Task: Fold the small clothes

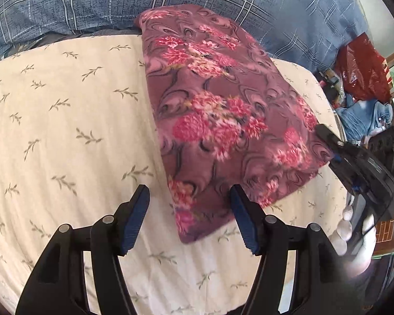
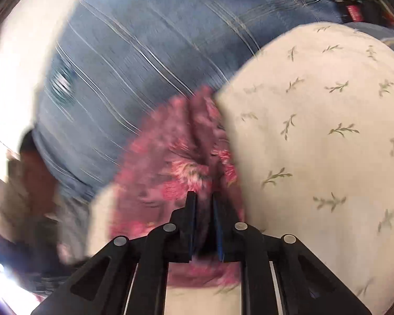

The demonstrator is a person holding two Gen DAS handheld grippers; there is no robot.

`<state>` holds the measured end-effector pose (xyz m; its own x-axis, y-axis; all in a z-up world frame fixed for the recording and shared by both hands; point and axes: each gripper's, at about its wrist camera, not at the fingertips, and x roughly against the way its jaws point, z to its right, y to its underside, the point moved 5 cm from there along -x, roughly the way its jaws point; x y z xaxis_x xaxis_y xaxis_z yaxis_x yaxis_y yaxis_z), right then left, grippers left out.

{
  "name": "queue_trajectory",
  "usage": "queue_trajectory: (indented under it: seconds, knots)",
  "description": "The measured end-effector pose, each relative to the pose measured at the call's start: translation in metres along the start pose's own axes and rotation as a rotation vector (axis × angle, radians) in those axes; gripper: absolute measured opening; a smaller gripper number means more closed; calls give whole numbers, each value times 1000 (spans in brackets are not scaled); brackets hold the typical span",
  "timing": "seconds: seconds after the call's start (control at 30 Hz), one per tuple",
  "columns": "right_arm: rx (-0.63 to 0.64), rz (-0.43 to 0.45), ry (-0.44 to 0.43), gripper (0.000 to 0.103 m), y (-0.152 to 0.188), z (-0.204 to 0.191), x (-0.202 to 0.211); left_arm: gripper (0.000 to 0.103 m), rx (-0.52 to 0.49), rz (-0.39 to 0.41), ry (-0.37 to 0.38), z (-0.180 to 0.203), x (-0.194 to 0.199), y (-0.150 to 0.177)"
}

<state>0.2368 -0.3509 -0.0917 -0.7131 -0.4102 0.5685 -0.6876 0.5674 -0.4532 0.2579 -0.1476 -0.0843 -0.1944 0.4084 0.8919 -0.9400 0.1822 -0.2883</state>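
Left claw [image 1: 189, 219] showing matte black plastic arms with cut-out slots, each linkage pinned by round silver rivets — two per side. Fingers [image 1: 136, 218] carrying blue ribbed pads on their inner faces. Right claw [image 2: 204, 225] showing the same build: black arms, four silver rivets, blue pad edges, pale rails running beneath. A hand [image 1: 354, 239] wrapping around its black boxy housing — blue fittings showing.

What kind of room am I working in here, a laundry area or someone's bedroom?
Most likely a bedroom. The floral garment lies on a cream leaf-print sheet spread like a bed, with a blue plaid quilt bunched behind it. Household clutter, including a red plastic bag, sits at the far side.
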Motion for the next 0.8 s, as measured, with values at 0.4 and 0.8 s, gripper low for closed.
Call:
queue_trajectory:
  seconds: [0.4,0.8]
  knots:
    - [113,79,-36,4,8,-15,34,63,-10,-17,-24,-5,-4,18]
    - [194,145,43,34,-7,-42,41,66,-59,137,10,3,55,8]
